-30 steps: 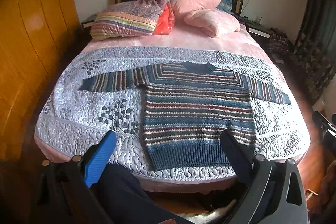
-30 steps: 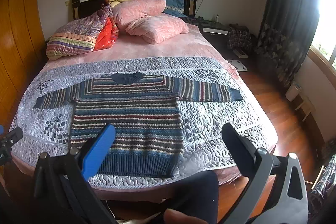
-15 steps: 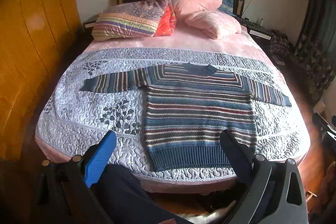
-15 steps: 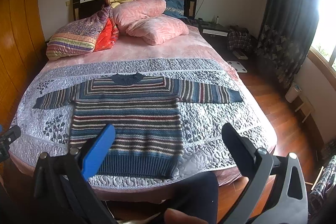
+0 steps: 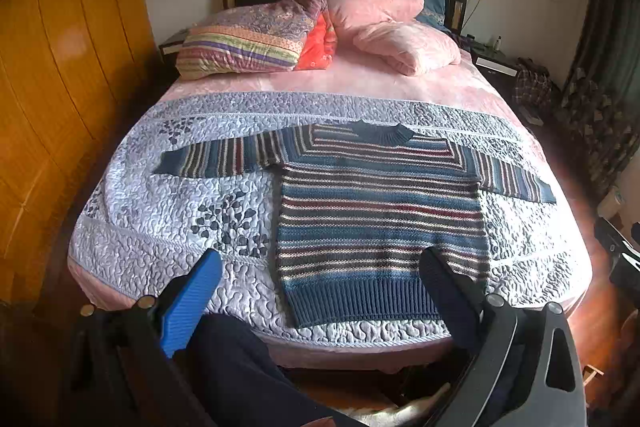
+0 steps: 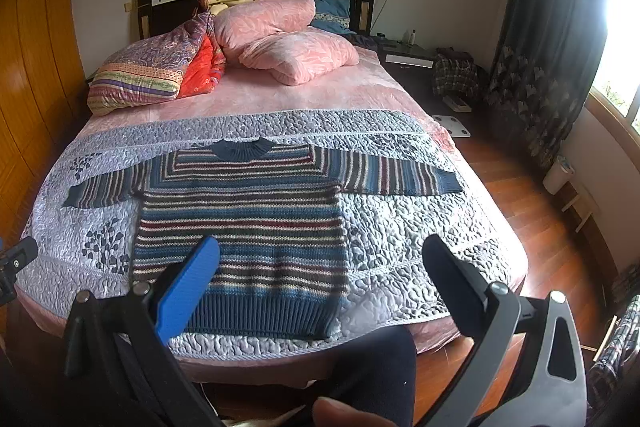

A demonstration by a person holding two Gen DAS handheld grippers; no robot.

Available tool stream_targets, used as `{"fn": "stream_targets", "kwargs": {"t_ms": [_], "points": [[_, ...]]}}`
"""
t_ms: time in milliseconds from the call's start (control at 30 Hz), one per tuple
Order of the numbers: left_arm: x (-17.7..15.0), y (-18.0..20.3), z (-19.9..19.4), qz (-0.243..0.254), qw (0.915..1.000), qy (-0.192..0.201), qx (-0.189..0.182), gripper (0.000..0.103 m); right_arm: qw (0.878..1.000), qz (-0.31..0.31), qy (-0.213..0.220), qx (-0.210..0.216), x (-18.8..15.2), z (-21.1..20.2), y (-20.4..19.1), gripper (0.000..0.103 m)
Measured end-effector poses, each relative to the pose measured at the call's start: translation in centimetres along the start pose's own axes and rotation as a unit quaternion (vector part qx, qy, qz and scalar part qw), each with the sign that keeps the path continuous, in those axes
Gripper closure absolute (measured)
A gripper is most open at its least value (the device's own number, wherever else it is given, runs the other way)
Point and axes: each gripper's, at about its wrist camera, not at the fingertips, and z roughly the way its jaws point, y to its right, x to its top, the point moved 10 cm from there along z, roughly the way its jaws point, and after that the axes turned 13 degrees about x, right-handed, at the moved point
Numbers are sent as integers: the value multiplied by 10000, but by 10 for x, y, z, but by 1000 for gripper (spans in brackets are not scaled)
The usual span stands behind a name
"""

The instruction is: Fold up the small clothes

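A striped sweater (image 5: 380,211) lies flat on the bed (image 5: 168,227), both sleeves spread out, its hem toward the foot. The left tool (image 5: 320,279) and right tool (image 6: 320,275) hang above the bed's foot, jaws wide apart, holding nothing.

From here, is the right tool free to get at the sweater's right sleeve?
Probably yes: the right tool is open and empty, and the sleeve lies flat and uncovered on the quilt.

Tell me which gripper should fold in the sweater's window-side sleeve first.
Right, probably. The right gripper is open and empty, and that sleeve lies right of the striped sweater body, nearer it. The left gripper, also open, faces the sweater's left half.
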Motion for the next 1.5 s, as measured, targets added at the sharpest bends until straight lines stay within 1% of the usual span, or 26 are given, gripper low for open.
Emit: {"fn": "stream_targets", "kwargs": {"t_ms": [1000,1267,1367,1433,1467,1500], "points": [[2,-2,0,0,10000,5,45,4,10000,12,0,22,-3,1,1,2],[1,-2,3,-74,9999,-33,67,4,10000,12,-13,29,-9,4,3,2],[3,-4,12,-184,9998,-26,60,4,10000,-39,-24,87,-9,11,3,2],[4,-4,21,-296,9996,16,7,4,9998,-105,14,148,-7,18,5,2],[6,-2,26,-321,9993,101,-166,4,9997,-180,90,165,-5,25,8,2],[8,5,30,-284,9982,208,-476,4,9994,-231,155,214,-3,33,11,2]]}}
